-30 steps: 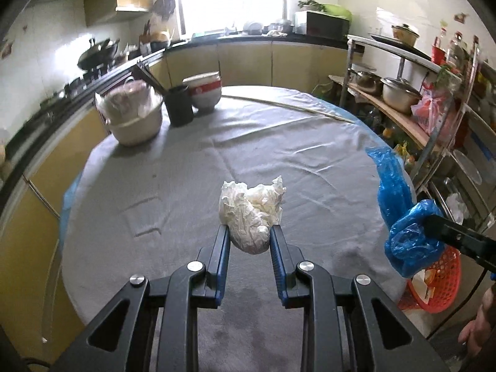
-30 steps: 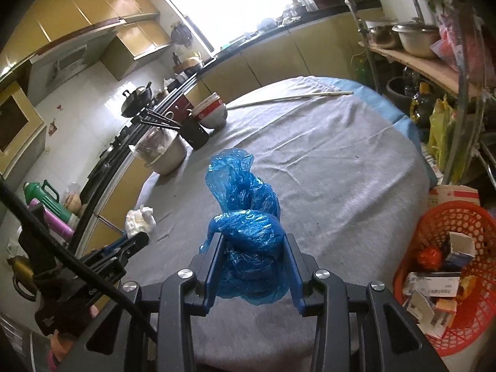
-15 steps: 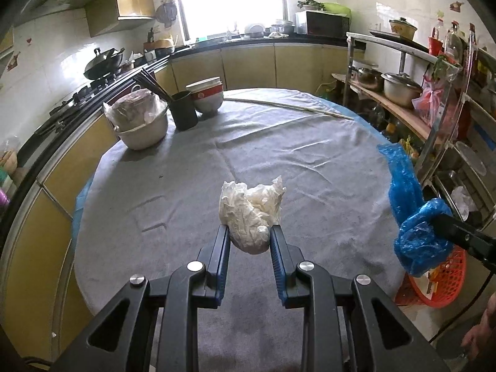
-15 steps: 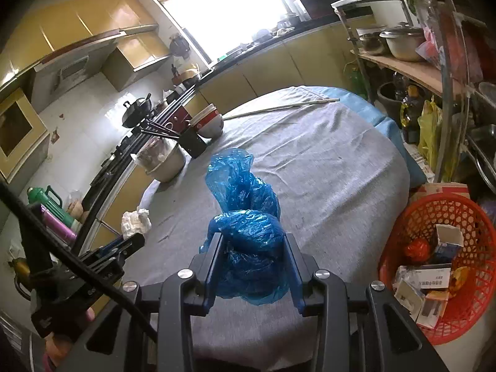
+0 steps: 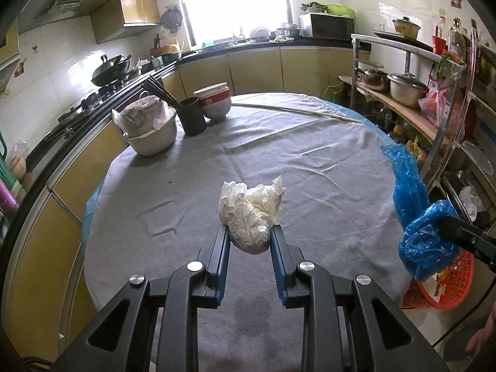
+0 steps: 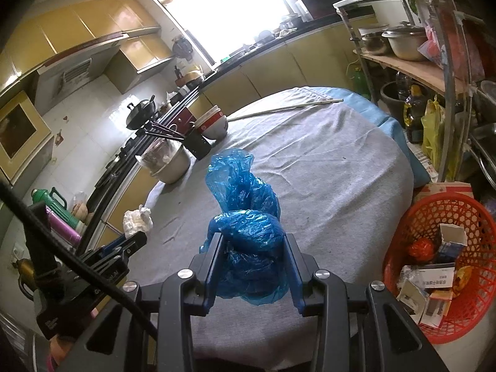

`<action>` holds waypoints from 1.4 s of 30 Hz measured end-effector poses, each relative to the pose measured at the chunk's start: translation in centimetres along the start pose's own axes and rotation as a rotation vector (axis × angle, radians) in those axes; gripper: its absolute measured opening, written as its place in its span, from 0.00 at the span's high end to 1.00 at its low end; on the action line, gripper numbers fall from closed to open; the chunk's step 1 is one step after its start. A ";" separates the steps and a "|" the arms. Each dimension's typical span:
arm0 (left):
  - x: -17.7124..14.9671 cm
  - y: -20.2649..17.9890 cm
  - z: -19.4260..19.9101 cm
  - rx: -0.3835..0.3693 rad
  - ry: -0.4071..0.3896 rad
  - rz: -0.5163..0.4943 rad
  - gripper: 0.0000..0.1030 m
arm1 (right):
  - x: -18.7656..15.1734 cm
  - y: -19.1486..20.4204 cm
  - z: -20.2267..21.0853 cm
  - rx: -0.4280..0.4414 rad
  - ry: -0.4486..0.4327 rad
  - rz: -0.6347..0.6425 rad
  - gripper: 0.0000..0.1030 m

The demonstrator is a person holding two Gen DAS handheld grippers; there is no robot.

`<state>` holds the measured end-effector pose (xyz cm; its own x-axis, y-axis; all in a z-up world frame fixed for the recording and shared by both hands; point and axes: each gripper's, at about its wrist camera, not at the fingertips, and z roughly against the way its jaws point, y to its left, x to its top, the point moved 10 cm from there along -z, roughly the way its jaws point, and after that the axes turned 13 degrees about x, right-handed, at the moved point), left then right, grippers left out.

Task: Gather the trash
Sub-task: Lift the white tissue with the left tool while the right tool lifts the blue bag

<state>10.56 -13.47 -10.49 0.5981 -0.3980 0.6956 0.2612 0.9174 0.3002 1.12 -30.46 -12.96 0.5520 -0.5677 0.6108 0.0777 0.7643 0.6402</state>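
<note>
Left wrist view: the left gripper (image 5: 249,235) is clamped on a crumpled white paper wad (image 5: 251,212) above the grey-clothed round table (image 5: 310,161); the right gripper (image 6: 252,249) pinches a blue plastic bag (image 6: 248,232) over the table edge, beside the red trash basket (image 6: 400,235) holding cartons.

The round table (image 5: 310,142) is viewed by both wrist cameras from close above its near edge, angled downward toward the far window. The table (image 6: 325,167) centre and the bowls (image 5: 214,100) (image 6: 214,122) are shared.
</note>
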 end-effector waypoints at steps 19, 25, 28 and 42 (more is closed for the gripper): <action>0.1 -0.2 0.2 0.005 -0.008 -0.007 0.73 | -0.1 0.6 -0.2 0.007 0.004 0.016 0.61; 0.0 -0.3 0.4 0.009 -0.010 -0.011 0.73 | -0.1 0.7 -0.1 0.013 -0.002 0.014 0.61; 0.1 -0.4 0.5 0.007 -0.013 -0.014 0.73 | 0.0 0.7 0.1 0.013 -0.007 0.016 0.61; 0.0 -0.7 0.6 0.004 -0.018 -0.033 0.73 | -0.3 0.3 0.3 0.008 -0.005 0.002 0.61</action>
<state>9.97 -14.11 -10.33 0.5752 -0.4279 0.6972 0.2774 0.9038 0.3258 0.72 -30.13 -12.79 0.5481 -0.5677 0.6142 0.0703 0.7630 0.6425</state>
